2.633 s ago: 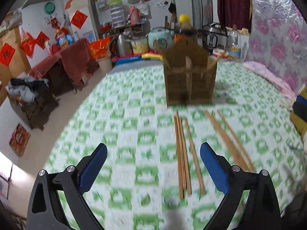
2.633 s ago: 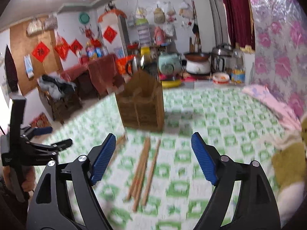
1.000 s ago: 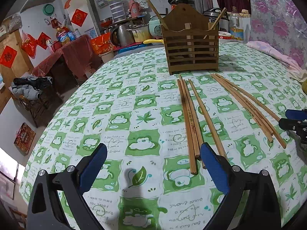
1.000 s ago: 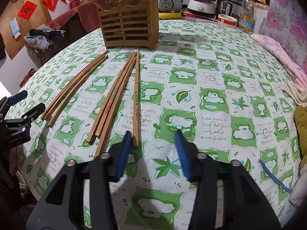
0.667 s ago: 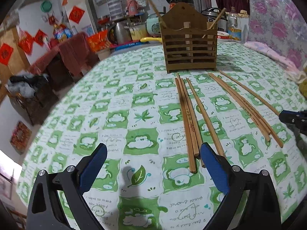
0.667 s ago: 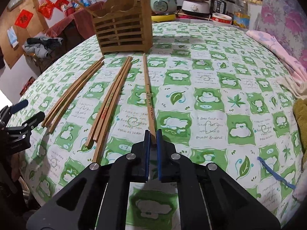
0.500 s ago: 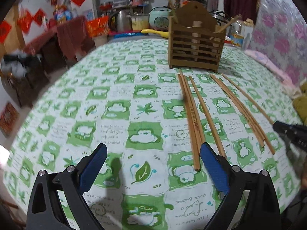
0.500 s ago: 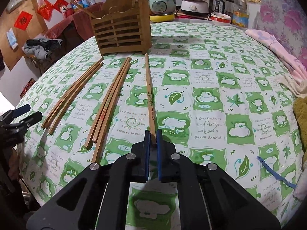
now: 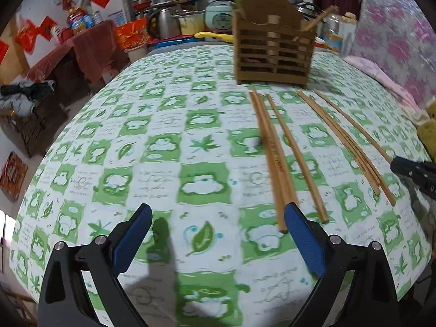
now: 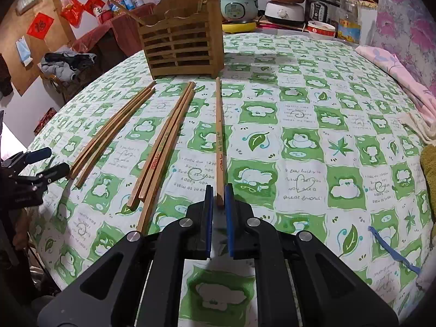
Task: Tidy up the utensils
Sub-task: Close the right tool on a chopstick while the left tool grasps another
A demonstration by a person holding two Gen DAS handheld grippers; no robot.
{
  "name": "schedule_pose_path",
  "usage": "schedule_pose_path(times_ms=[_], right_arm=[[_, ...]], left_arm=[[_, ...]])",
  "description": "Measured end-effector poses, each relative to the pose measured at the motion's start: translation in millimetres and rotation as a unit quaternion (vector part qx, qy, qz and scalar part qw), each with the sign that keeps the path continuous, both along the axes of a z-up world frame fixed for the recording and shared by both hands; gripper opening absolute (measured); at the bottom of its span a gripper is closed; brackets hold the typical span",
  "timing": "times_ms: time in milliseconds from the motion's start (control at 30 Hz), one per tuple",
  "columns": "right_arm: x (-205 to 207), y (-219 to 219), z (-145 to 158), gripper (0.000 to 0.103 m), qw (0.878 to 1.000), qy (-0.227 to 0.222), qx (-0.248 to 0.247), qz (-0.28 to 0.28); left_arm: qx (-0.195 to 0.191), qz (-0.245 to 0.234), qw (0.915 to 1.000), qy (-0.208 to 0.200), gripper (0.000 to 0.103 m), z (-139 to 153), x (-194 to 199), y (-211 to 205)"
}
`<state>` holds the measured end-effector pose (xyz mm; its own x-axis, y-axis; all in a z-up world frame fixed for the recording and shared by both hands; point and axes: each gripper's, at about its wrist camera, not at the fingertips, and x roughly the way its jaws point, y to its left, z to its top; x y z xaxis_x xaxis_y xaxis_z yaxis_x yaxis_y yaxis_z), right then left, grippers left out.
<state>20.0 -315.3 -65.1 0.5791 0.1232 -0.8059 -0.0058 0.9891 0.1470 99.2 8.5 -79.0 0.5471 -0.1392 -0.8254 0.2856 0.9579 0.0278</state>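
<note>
A slatted wooden utensil holder [image 10: 181,46] stands at the far side of the green-and-white tablecloth [image 10: 299,141]; it also shows in the left wrist view [image 9: 272,51]. Several wooden chopsticks lie in groups in front of it. My right gripper [image 10: 218,194] is shut on the near end of a single chopstick [image 10: 219,136] that points toward the holder. Two groups [image 10: 160,147] [image 10: 111,130] lie to its left. My left gripper [image 9: 218,223] is open and empty, low over the cloth, its right finger beside the near ends of a group of chopsticks [image 9: 272,155].
Rice cookers, a kettle and bottles [image 10: 286,11] crowd the counter behind the table. A pink cloth [image 10: 403,76] lies at the table's right edge. A yellow-green cloth [image 10: 429,169] sits at the far right. The left gripper [image 10: 30,174] shows at the left edge of the right wrist view.
My right gripper closed on the near end of the single chopstick and swung it slightly away from its group. My left gripper shifted sideways, staying open.
</note>
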Motion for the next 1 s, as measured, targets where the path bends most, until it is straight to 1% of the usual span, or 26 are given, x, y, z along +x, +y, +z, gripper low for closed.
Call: schedule_pose_path(times_ms=[100,200,367,467,600,633,667,700,733,767,800,833,900,1000], right_arm=[[0.1,-0.3,-0.4,0.012,1.0,0.002,0.0,0.0],[0.0,-1.7,-0.7,0.012,1.0,0.003,0.002,-0.002],[0.8,-1.9,-1.2,0.013,1.0,0.004,0.002,-0.003],[0.7,-1.5,-1.2,0.013,1.0,0.004,0.002,-0.003],[0.6,-1.4,-1.3,0.013,1.0,0.004,0.002,-0.003],[0.5,-1.3,-1.2,0.013,1.0,0.004,0.002,-0.003],[0.4,-1.3,-1.2,0.013,1.0,0.003,0.002,-0.002],[0.3,-1.5,-1.1,0.012,1.0,0.003,0.002,-0.002],[0.8,-1.4,-1.3,0.013,1.0,0.003,0.002,-0.002],[1.1,-1.5,-1.7,0.013,1.0,0.003,0.002,-0.002],[1.3,-1.2,-1.8,0.013,1.0,0.004,0.003,-0.002],[1.1,-0.8,-1.9,0.013,1.0,0.004,0.002,-0.001],[1.3,-0.4,-1.9,0.013,1.0,0.005,0.001,-0.001],[2.3,-0.4,-2.8,0.013,1.0,0.008,0.001,0.0]], left_arm=[[-0.006,0.015,0.9998,0.009,0.096,-0.9,4.3,9.2],[-0.01,0.001,0.9999,0.004,0.096,0.9,0.6,6.4],[0.021,-0.029,0.9993,-0.009,0.096,-0.3,-7.7,-8.5],[0.035,-0.046,0.9983,0.001,0.096,-4.6,-8.1,-14.8],[0.047,-0.049,0.9977,-0.005,0.096,-5.4,-9.0,-17.7],[0.05,-0.045,0.9977,-0.007,0.096,-5.4,-7.5,-17.6],[0.062,-0.031,0.9975,-0.012,0.096,-5.4,-4.6,-17.0],[0.075,-0.014,0.9969,-0.02,0.094,-4.8,-1.3,-15.0],[0.089,0.002,0.9956,-0.03,0.088,-4.6,1.2,-11.9],[0.099,0.015,0.9943,-0.036,0.086,-5.0,3.8,-7.5],[0.094,0.022,0.9947,-0.035,0.08,-4.6,5.8,-2.4],[0.079,0.025,0.9962,-0.027,0.076,-4.0,7.7,3.2],[0.063,0.021,0.9976,-0.021,0.066,-2.5,8.6,5.8],[0.073,0.003,0.9967,-0.034,0.054,-2.7,4.0,-5.5]])
